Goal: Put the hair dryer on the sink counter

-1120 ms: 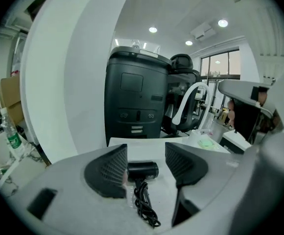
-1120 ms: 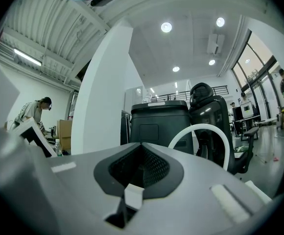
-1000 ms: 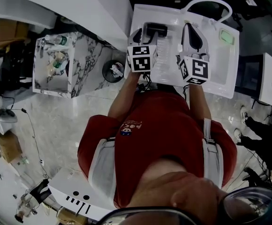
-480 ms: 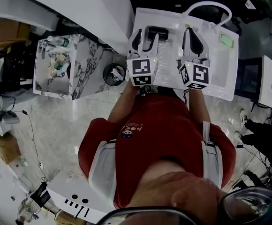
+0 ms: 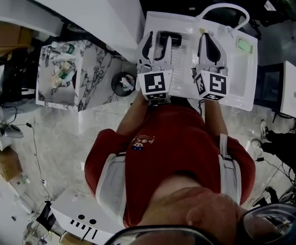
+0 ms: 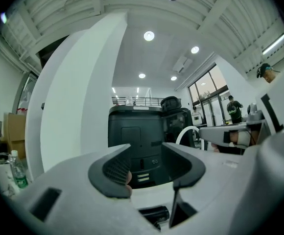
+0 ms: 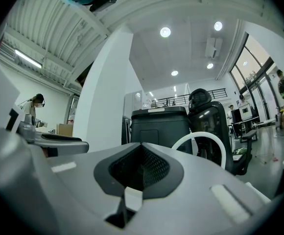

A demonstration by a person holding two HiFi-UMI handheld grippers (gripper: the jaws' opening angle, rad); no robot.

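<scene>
The black hair dryer [image 5: 171, 38] lies on the white sink counter [image 5: 185, 70], just right of my left gripper's fingers. In the left gripper view only a black part of the hair dryer [image 6: 154, 213] shows, low under the jaws. My left gripper [image 5: 155, 44] hovers over the counter with its jaws apart and closing. Nothing sits between its pads; a dark cabinet [image 6: 134, 136] shows through the gap. My right gripper [image 5: 208, 44] is held over the counter's middle, shut and empty, and the right gripper [image 7: 141, 168] shows its pads meeting.
A white arched faucet [image 5: 224, 6] rises at the counter's far edge, and the faucet [image 7: 201, 148] also appears past the right jaws. A green pad [image 5: 245, 45] lies at the counter's right. Left of the counter are a marble-topped cabinet [image 5: 69, 70] and a black bin [image 5: 123, 79].
Both grippers have drawn back a little toward the person. The left jaws stand narrower than before. The hair dryer stays on the counter.
</scene>
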